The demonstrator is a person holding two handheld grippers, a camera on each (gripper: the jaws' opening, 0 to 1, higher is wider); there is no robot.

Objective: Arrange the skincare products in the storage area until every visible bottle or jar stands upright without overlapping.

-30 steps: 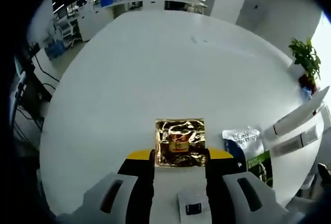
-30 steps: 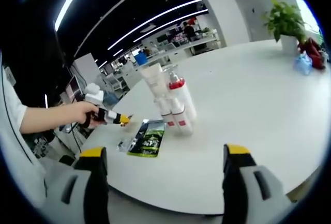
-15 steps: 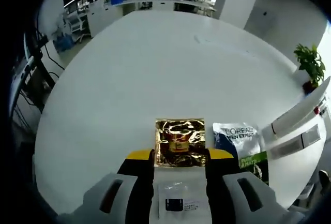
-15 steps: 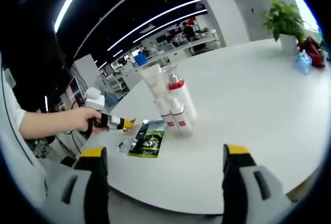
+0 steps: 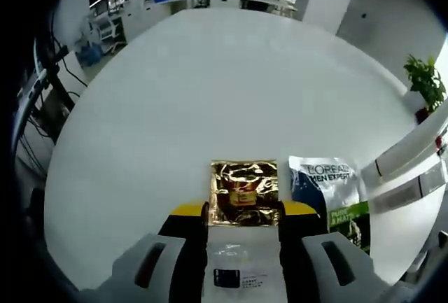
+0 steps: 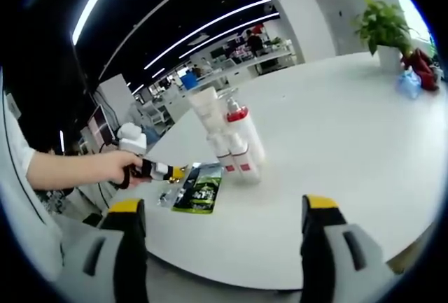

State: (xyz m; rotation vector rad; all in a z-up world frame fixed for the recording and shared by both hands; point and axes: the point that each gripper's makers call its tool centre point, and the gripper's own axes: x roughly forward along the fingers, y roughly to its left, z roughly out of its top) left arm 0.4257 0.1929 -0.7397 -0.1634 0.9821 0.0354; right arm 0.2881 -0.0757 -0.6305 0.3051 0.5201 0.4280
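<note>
Since a second ago my left gripper has carried the shiny gold foil sachet nearer the green-and-white L'Oreal sachet, and more of the small clear sample packet shows between its jaws. The left gripper grips the gold sachet by its near edge, above the round white table. In the right gripper view the hand has advanced toward the green sachet; the white bottles with red bands stand upright just beyond. My right gripper is spread wide, holding nothing
</note>
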